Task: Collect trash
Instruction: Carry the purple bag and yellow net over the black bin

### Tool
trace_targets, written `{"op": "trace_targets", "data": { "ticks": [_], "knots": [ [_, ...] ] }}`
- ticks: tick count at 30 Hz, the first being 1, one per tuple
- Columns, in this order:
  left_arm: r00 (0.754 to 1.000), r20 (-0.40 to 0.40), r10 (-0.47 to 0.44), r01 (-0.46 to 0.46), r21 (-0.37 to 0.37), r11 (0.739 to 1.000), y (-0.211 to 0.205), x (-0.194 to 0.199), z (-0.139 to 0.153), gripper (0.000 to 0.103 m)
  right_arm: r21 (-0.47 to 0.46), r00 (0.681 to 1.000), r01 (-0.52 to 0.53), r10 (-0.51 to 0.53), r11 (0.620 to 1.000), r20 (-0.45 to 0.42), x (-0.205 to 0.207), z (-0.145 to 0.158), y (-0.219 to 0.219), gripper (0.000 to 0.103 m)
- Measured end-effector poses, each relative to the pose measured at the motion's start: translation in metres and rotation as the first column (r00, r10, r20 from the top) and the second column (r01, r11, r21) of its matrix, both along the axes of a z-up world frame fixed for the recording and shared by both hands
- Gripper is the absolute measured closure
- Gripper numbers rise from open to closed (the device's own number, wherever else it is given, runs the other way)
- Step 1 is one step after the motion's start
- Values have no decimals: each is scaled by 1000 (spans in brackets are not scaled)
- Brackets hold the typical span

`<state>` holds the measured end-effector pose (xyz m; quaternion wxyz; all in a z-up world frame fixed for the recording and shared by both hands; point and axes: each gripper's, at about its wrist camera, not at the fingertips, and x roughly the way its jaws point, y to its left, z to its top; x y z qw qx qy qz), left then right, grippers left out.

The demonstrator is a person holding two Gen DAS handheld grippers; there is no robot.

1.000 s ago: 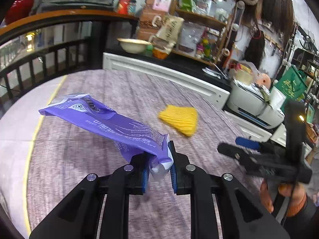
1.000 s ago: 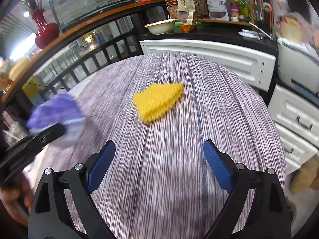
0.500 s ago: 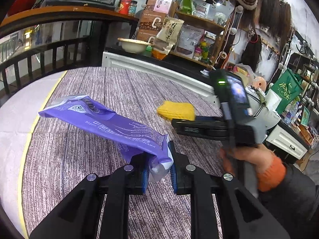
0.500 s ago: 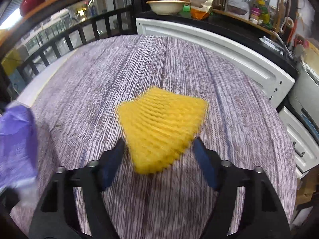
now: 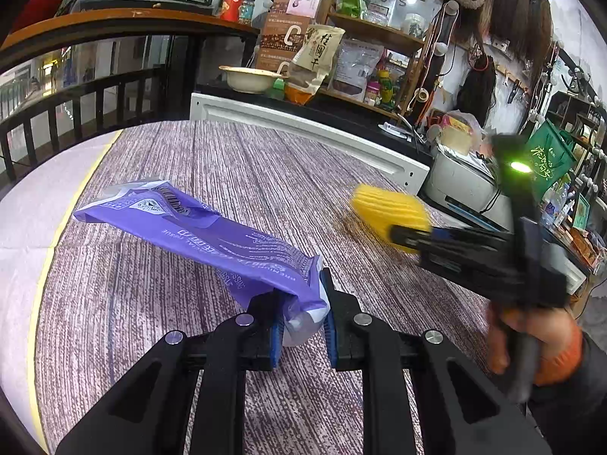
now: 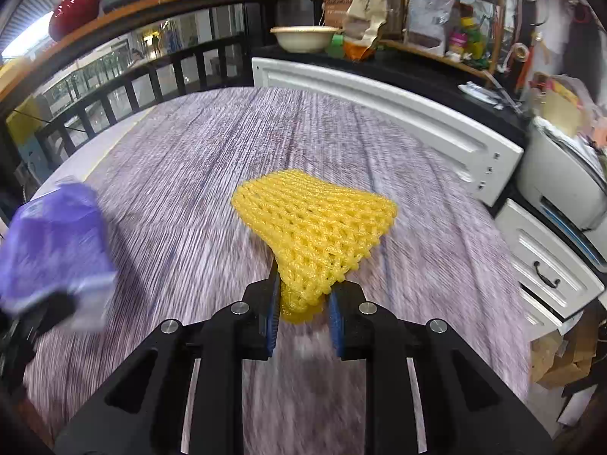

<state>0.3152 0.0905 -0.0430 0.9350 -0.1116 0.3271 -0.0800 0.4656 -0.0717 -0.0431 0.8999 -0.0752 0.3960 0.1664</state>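
My left gripper [image 5: 301, 316] holds the crinkled purple plastic wrapper [image 5: 197, 235] above the purple-grey woven table [image 5: 151, 303]. Farther out, my right gripper [image 6: 301, 311] is closing on the yellow foam mesh sleeve [image 6: 315, 223]. I judge the pickup is underway; next I need a firm pinch, then a lift.

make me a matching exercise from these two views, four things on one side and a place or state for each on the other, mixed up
Things:
1. purple wrapper
2. yellow foam net
3. cream bowl
4. red vase

Places or states:
A. on the dark counter beyond the table
B. between the pads of the right tool, whose jaws are closing on it
C. up on the wooden ledge above the railing
D. pinched at one end in the left tool, sticking out over the table

Right pairs: 1-D, 2-B, 3-A, 4-C
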Motion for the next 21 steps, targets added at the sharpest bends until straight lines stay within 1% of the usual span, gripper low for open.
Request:
{"op": "trace_targets", "data": {
  "ticks": [5, 11, 15, 21],
  "knots": [
    [1000, -2, 3, -3, 30, 1000, -7, -2, 4, 85, 30, 999, 2, -3, 1000, 49, -46, 13, -35, 81],
    [1000, 0, -25, 25, 64, 998, -22, -19, 14, 85, 79, 998, 15, -19, 997, 53, -87, 15, -71, 81],
    [999, -6, -50, 50, 64, 997, -35, -33, 19, 85, 108, 997, 43, -50, 993, 63, -107, 13, -89, 81],
    [995, 2, -101, 100, 52, 994, -62, -56, 28, 85, 106, 993, 60, -70, 993, 97, -141, 14, -112, 81]
  ]
}}
